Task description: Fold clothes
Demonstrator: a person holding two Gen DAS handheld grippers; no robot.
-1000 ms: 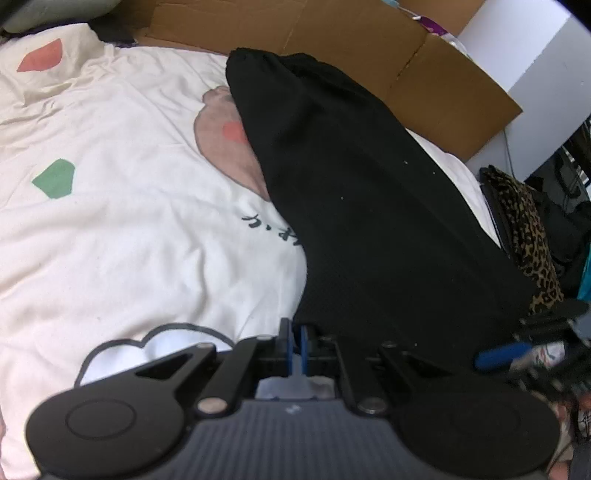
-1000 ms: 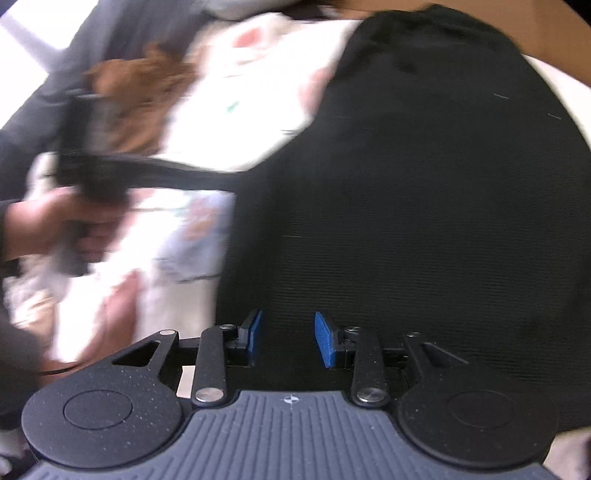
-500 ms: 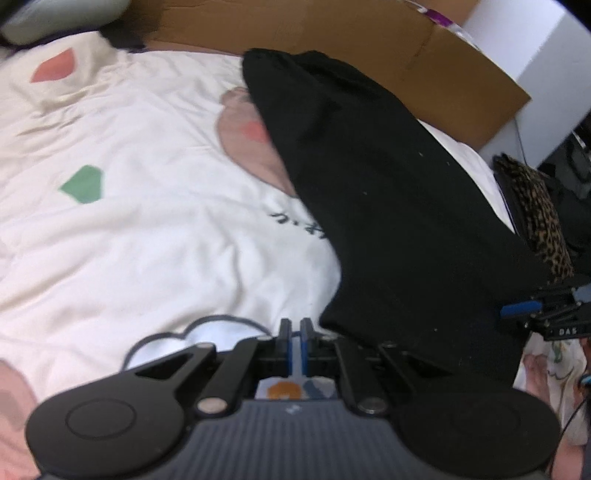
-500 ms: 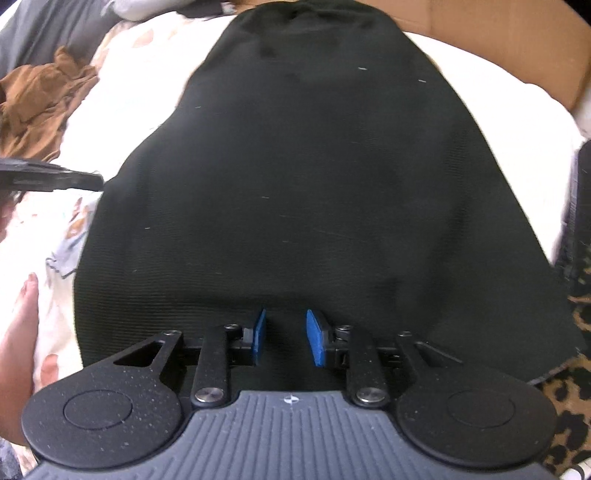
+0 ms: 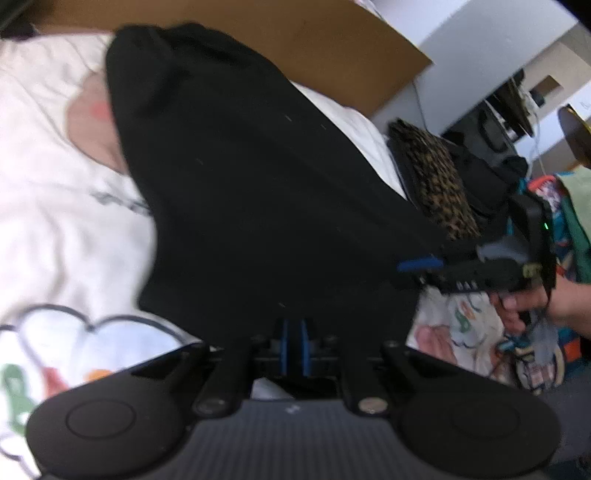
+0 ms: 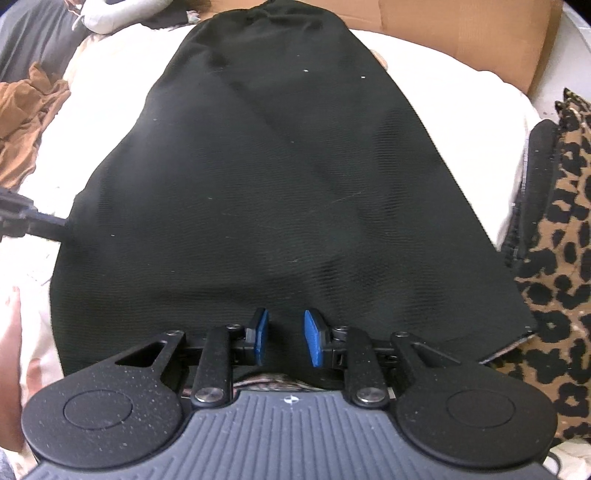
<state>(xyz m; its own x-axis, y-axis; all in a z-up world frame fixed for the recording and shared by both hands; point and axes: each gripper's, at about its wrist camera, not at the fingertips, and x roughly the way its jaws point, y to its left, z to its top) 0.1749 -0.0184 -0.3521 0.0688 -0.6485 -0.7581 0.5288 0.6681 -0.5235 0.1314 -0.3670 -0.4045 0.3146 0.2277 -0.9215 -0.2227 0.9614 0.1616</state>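
Your left gripper (image 5: 293,345) is clamped on the near hem of the black garment (image 6: 288,177), holding it for the fold. Your right gripper (image 6: 284,338), jaws still apart, straddles that hem without pinching it. The garment runs up the bed (image 6: 461,107) toward the far edge.

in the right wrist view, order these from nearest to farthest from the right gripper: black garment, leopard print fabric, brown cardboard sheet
1. Black garment: directly under and ahead of the right gripper, hem at its blue pads.
2. Leopard print fabric: off to the right side.
3. Brown cardboard sheet: at the far end, beyond the garment's top.
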